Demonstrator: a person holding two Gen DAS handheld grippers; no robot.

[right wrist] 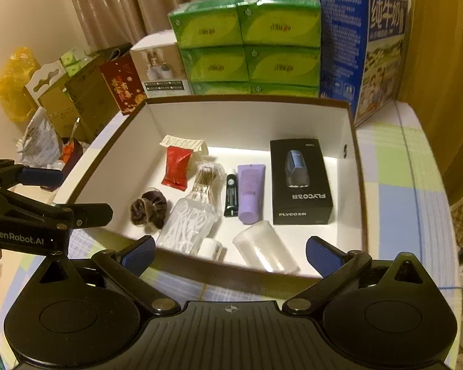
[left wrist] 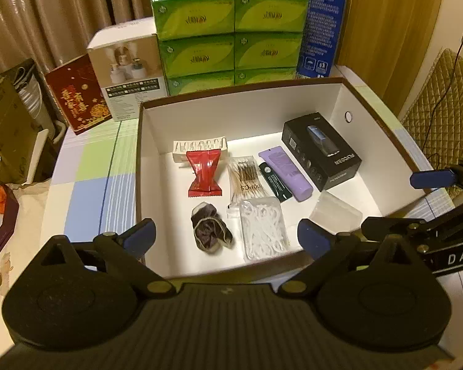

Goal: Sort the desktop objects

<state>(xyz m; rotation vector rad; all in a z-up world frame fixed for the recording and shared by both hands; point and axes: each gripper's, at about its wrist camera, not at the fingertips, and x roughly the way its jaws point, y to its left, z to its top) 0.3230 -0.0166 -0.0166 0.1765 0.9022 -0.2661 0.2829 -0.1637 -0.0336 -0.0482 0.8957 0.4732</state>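
A white cardboard box (left wrist: 237, 111) with a brown rim holds the sorted items: a black shaver box (left wrist: 321, 151), a purple tube (left wrist: 288, 171), a dark green tube (left wrist: 274, 183), a cotton swab pack (left wrist: 245, 182), a red packet (left wrist: 204, 172), a brown scrunchie (left wrist: 211, 231), a floss pick case (left wrist: 264, 228) and a clear cup (left wrist: 335, 212). My left gripper (left wrist: 227, 240) is open and empty over the box's near rim. My right gripper (right wrist: 230, 254) is open and empty over the near rim (right wrist: 231, 269), close to the clear cup (right wrist: 264, 246).
Green tissue packs (left wrist: 228, 37), a blue milk carton (left wrist: 322, 24), a white product box (left wrist: 126, 71) and a red box (left wrist: 77, 92) stand behind the white box. A checked tablecloth (left wrist: 89, 178) covers the table. Clutter lies off the left edge.
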